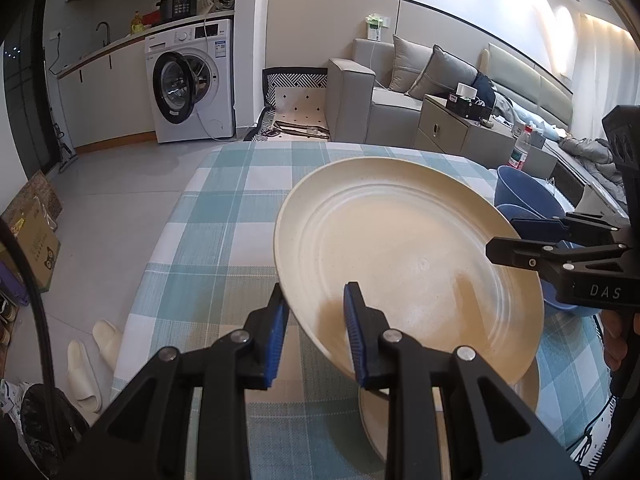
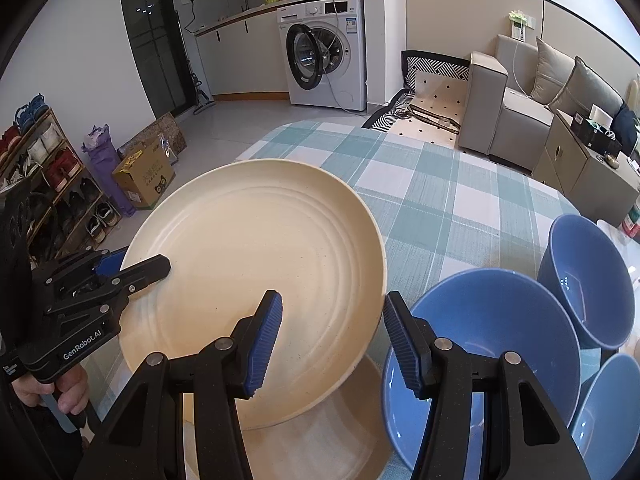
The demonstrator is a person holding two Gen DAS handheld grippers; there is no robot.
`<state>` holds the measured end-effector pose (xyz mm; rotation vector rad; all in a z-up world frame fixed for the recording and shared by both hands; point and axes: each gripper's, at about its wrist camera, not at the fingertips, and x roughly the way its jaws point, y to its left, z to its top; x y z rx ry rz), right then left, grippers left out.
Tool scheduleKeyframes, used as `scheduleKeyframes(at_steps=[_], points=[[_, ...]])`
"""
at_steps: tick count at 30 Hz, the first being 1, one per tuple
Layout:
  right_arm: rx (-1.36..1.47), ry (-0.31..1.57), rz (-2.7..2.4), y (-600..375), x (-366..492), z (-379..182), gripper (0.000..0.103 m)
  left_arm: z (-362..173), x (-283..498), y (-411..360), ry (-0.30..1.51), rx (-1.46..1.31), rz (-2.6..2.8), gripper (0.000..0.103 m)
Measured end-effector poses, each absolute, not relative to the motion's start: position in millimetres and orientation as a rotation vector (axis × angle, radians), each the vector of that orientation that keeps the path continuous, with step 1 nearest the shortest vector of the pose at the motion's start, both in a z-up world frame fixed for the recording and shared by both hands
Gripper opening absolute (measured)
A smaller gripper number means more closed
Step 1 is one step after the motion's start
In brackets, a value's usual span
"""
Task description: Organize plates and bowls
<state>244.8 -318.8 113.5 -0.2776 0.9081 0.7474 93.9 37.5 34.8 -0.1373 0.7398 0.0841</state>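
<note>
A cream plate (image 1: 404,256) is held tilted above the checked tablecloth (image 1: 224,224). My left gripper (image 1: 316,332) is shut on its near rim, one finger above and one below; it also shows in the right wrist view (image 2: 132,264) at the plate's (image 2: 256,280) left edge. A second cream plate (image 2: 332,432) lies on the table under it. My right gripper (image 2: 332,344) is open, its fingers straddling the raised plate's right rim without pressing it. Three blue bowls (image 2: 484,344) stand to the right.
The table edge (image 1: 160,236) drops to the floor on the left, with slippers (image 1: 86,372) below. A water bottle (image 1: 522,148) stands at the far right of the table. A shoe rack (image 2: 44,184) and boxes are on the floor.
</note>
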Motion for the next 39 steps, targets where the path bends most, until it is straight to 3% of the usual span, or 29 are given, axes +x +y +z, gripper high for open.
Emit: scheduleKeyframes(at_steps=[39], points=[[-0.195, 0.923, 0.669, -377, 173, 77, 0.055, 5, 58, 6, 0.777, -0.111, -0.012, 0.027]])
